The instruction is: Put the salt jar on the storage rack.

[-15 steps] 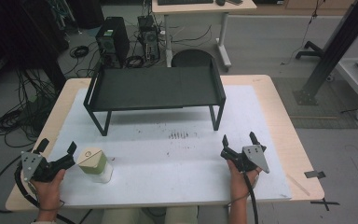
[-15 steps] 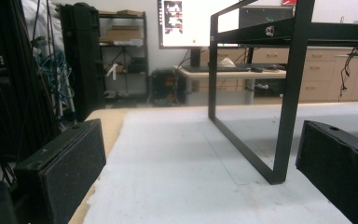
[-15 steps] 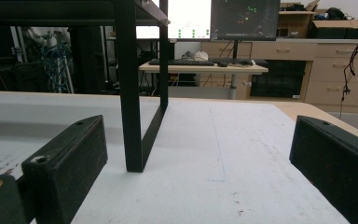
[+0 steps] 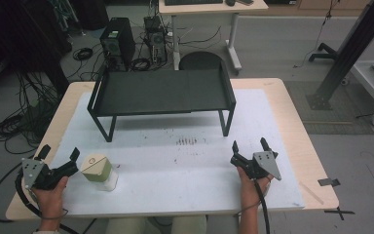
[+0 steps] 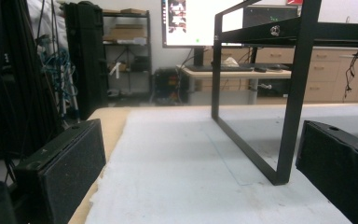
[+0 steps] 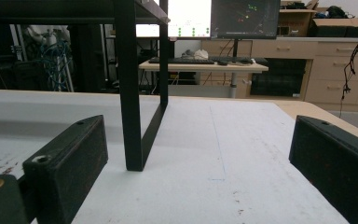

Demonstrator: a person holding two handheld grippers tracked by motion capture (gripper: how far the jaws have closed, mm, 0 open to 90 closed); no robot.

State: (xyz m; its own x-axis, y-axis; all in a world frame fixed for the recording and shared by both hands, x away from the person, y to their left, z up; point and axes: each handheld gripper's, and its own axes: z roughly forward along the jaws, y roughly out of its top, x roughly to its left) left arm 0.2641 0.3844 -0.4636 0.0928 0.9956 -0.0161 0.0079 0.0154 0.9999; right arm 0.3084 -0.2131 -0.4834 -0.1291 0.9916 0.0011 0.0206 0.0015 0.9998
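Note:
A small jar (image 4: 98, 172) with a beige lid and a pale green body stands on the white mat (image 4: 175, 165) near the front left. Just left of it, my left gripper (image 4: 59, 152) rests low in a hand and is open, with its right jaw close beside the jar. In the left gripper view the left gripper (image 5: 203, 140) has only bare mat between its jaws. My right gripper (image 4: 249, 144) is held at the front right, open and empty. In the right gripper view the right gripper (image 6: 200, 144) faces a leg (image 6: 129, 93) of the black shelf.
A black raised shelf (image 4: 163, 92) on thin legs stands across the back half of the mat; its left leg frame (image 5: 291, 116) shows ahead of the left gripper. Dark smudges (image 4: 187, 142) mark the mat's middle. Beyond the table are computers, cables and a desk.

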